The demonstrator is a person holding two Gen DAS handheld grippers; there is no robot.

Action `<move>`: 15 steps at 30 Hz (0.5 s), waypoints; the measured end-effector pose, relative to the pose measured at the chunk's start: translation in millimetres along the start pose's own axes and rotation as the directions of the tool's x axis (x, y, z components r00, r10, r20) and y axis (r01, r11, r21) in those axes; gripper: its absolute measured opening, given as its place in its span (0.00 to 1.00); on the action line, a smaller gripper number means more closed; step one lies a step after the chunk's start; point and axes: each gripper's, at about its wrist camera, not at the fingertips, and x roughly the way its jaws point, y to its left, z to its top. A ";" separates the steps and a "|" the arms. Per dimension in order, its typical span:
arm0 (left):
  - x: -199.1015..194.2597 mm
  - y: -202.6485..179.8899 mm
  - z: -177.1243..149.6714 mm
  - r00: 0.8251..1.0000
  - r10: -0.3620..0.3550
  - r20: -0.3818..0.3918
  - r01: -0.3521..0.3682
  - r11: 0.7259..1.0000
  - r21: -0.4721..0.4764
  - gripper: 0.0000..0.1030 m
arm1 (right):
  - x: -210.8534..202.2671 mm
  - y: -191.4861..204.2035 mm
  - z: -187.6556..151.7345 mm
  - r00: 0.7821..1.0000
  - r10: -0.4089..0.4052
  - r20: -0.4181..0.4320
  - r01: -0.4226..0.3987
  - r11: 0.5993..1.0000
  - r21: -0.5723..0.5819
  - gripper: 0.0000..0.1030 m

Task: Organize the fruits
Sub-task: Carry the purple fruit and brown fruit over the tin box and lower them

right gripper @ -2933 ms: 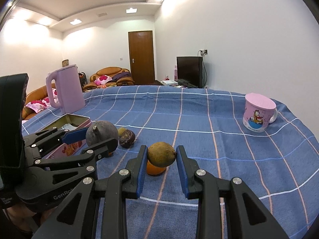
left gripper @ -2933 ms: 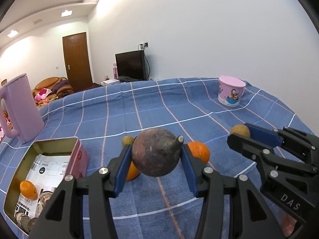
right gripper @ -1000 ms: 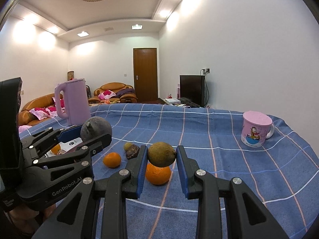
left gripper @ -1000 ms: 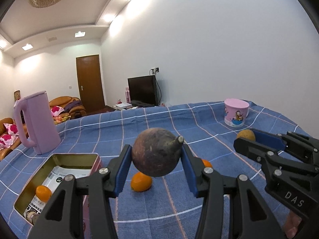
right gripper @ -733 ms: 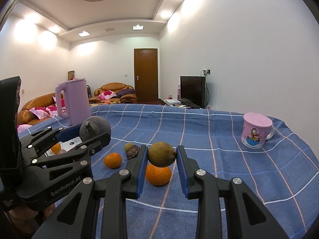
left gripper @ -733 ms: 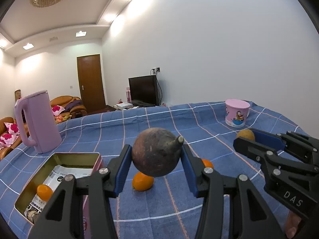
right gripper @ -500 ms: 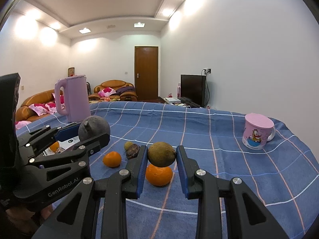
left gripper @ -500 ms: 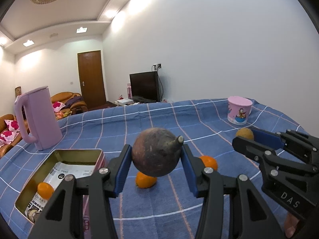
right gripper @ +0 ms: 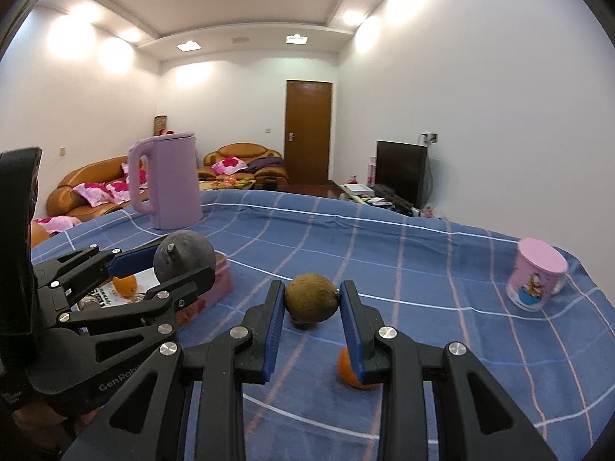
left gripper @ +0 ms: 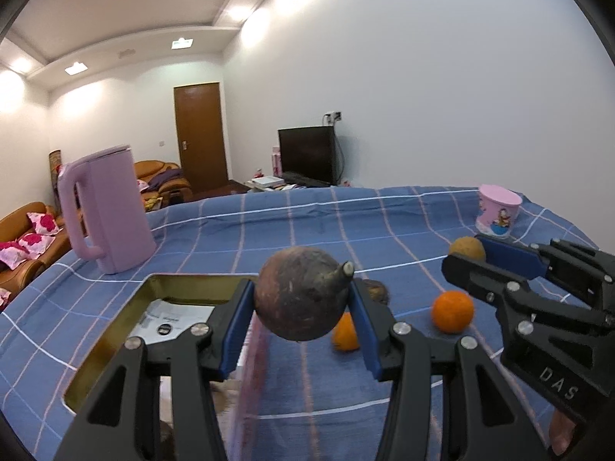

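My left gripper [left gripper: 301, 299] is shut on a dark round fruit with a stub stem [left gripper: 301, 294] and holds it in the air over the right edge of an open metal tin [left gripper: 115, 340]. My right gripper [right gripper: 312, 297] is shut on a brown-green oval fruit [right gripper: 311, 302], held above the blue checked cloth. The right gripper also shows at the right of the left wrist view [left gripper: 467, 253]. The left gripper and its fruit [right gripper: 183, 256] show at the left of the right wrist view. Two oranges [left gripper: 452, 311] [left gripper: 344, 332] lie on the cloth. One orange [right gripper: 123, 284] lies in the tin.
A lilac kettle [left gripper: 103, 211] stands behind the tin. A pink cartoon mug [left gripper: 499, 211] stands at the far right of the table. A small dark fruit [left gripper: 376, 290] lies on the cloth behind the left gripper. Paper lines the tin.
Both grippers have swung left with their fruits. The tin now lies right under the left gripper, and the kettle looms closer in both views.
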 end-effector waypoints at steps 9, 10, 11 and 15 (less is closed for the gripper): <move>6.2 43.0 -1.9 0.996 0.076 -0.041 -0.077 0.996 -0.040 0.50 | 26.2 32.7 12.3 0.997 0.074 -0.017 -0.075 0.997 -0.031 0.30; 7.3 46.8 -1.8 0.996 0.083 -0.045 -0.085 0.995 -0.043 0.50 | 29.0 35.6 13.3 0.996 0.082 -0.019 -0.082 0.996 -0.031 0.30; 8.1 49.7 -2.0 0.995 0.088 -0.048 -0.090 0.995 -0.046 0.50 | 33.1 38.8 14.8 0.996 0.091 -0.021 -0.091 0.995 -0.032 0.30; 10.9 62.5 -3.0 0.992 0.110 -0.062 -0.113 0.992 -0.052 0.50 | 43.7 51.0 18.8 0.993 0.117 -0.029 -0.118 0.992 -0.034 0.30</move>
